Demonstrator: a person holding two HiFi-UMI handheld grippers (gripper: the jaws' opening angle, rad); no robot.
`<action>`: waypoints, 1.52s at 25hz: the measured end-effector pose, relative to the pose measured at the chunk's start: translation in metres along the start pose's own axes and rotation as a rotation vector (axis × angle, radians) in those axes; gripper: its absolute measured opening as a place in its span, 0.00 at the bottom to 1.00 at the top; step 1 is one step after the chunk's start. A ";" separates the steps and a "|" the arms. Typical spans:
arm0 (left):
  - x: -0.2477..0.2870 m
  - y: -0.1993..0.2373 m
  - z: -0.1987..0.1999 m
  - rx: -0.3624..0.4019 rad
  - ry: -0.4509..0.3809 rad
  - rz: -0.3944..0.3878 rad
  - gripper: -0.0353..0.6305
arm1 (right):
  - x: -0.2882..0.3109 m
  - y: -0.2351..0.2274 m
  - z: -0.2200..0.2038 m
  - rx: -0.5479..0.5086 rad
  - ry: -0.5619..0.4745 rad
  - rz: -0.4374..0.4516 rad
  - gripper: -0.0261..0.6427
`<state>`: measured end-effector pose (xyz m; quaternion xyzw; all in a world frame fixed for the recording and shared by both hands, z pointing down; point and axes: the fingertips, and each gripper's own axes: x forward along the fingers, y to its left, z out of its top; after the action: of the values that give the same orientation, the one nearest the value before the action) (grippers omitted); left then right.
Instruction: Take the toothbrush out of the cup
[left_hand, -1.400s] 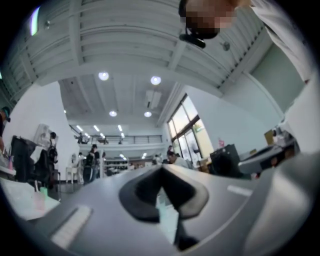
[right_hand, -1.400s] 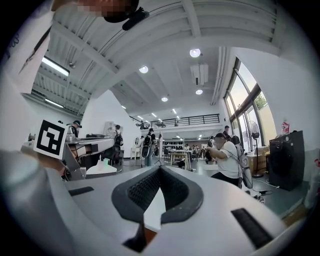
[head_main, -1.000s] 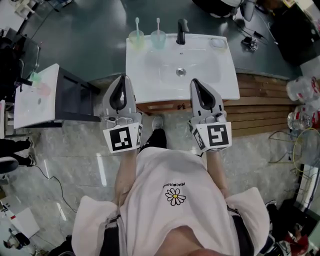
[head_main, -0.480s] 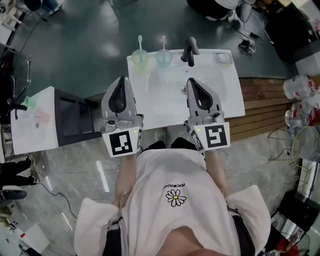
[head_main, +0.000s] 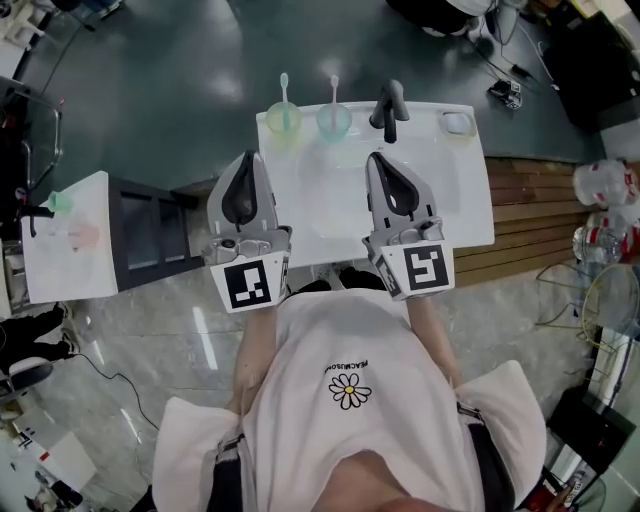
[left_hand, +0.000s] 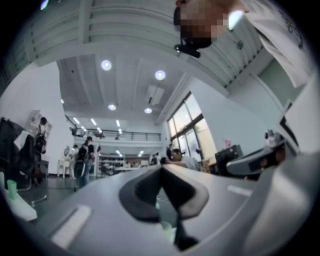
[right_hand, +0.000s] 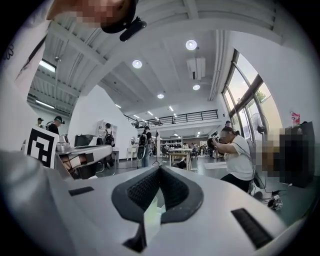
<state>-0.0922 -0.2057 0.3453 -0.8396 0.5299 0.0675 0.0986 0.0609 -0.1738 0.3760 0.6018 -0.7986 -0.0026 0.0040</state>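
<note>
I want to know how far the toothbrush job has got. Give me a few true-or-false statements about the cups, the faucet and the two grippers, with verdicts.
1. The green cup and the teal cup each hold a toothbrush. True.
2. The left gripper grips a toothbrush. False: its jaws are shut with nothing between them.
3. The faucet is black. True.
4. The right gripper is wide open. False: it is shut and empty.
5. The cups stand to the right of the faucet. False: in the head view they stand to its left.
</note>
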 end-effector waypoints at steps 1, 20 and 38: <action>0.002 0.001 0.000 0.004 0.000 -0.002 0.06 | 0.002 0.000 0.000 0.001 0.002 0.002 0.04; 0.029 0.004 -0.007 0.047 0.001 -0.020 0.06 | 0.044 -0.017 -0.001 0.098 0.011 0.051 0.15; 0.037 0.024 -0.033 0.041 0.065 0.039 0.06 | 0.155 -0.049 -0.096 0.310 0.336 -0.013 0.23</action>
<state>-0.0975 -0.2559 0.3669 -0.8286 0.5505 0.0311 0.0974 0.0658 -0.3360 0.4723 0.5924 -0.7736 0.2205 0.0446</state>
